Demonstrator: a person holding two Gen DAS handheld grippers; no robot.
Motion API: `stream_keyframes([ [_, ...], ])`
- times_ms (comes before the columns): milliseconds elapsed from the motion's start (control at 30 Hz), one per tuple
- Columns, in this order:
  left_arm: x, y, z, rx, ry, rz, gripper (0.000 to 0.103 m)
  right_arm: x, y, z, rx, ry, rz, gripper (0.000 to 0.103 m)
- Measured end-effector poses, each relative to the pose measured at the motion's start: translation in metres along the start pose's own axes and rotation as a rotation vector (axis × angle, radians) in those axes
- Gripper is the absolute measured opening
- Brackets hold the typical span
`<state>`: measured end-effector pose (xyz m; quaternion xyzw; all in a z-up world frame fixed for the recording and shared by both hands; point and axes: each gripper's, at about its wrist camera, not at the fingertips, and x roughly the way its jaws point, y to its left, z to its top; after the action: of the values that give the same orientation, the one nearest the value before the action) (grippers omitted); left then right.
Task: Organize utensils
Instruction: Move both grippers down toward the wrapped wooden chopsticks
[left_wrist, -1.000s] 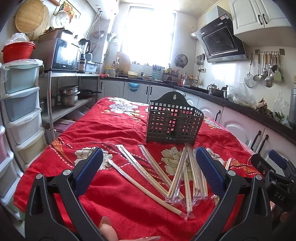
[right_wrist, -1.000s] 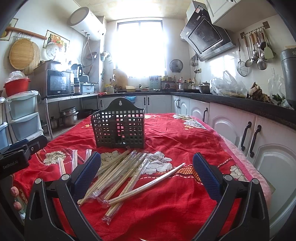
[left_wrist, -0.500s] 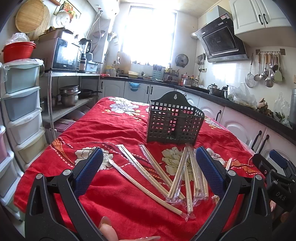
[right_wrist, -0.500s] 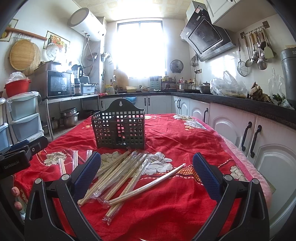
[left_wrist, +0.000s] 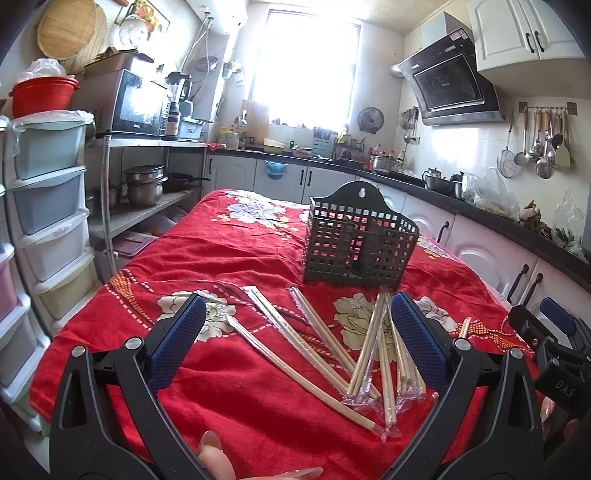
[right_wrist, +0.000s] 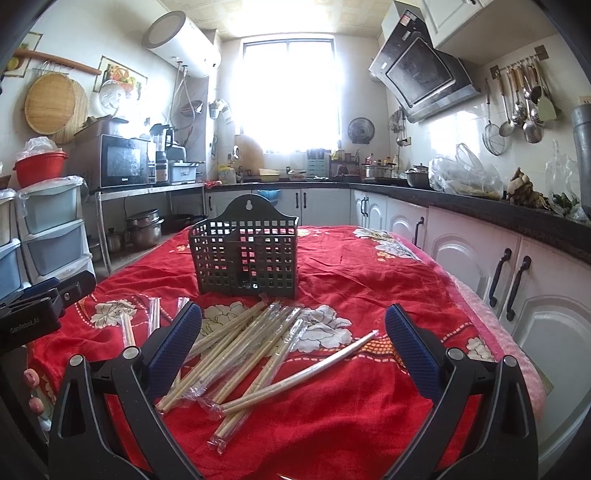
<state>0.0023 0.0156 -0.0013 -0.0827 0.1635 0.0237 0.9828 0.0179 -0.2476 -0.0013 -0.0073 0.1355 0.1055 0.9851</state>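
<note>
The wrapped chopsticks (right_wrist: 255, 343) look light, thin and stiff, and their clear plastic sleeves are likely slick, so a pinch across the middle of one pair should hold better than one at the loose sleeve ends. They are pale bamboo pairs, each sealed in a clear wrapper, scattered and crossing one another on the red floral cloth (right_wrist: 369, 280) covering the bench. Most lie in a loose fan just ahead of and between the fingers of the right hand-held gripper (right_wrist: 293, 339), which is spread wide and holds nothing. The left hand-held gripper (left_wrist: 299, 332) is likewise wide and empty, with several pairs (left_wrist: 314, 332) lying between its fingers. Beyond both stands the dark slotted utensil basket (right_wrist: 245, 258), upright and apparently empty.
</note>
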Motion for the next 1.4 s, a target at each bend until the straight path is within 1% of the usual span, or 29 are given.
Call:
stream_keyframes([
  [300,0.003,0.016,0.006,-0.040,0.014,0.033,0.093,0.013,0.008,0.013,-0.041,0.012,0.054,0.097],
  [533,0.012,0.028,0.012,-0.065,0.060,0.056,0.093,0.030,0.015,0.028,-0.061,0.039,0.117,0.097],
  [700,0.019,0.035,0.018,-0.079,0.085,0.055,0.093,0.043,0.024,0.038,-0.082,0.059,0.165,0.097],
  [833,0.027,0.039,0.023,-0.062,0.109,0.079,0.093,0.050,0.029,0.044,-0.101,0.066,0.188,0.097],
  [967,0.035,0.043,0.027,-0.073,0.133,0.064,0.093,0.060,0.034,0.049,-0.101,0.085,0.219,0.097],
  [1033,0.042,0.045,0.030,-0.073,0.160,0.060,0.093,0.067,0.036,0.051,-0.098,0.096,0.230,0.097],
  [1133,0.054,0.048,0.035,-0.085,0.199,0.026,0.093,0.079,0.038,0.053,-0.103,0.119,0.240,0.097],
  [1400,0.089,0.052,0.045,-0.092,0.291,0.005,0.093,0.109,0.037,0.052,-0.115,0.181,0.245,0.097],
])
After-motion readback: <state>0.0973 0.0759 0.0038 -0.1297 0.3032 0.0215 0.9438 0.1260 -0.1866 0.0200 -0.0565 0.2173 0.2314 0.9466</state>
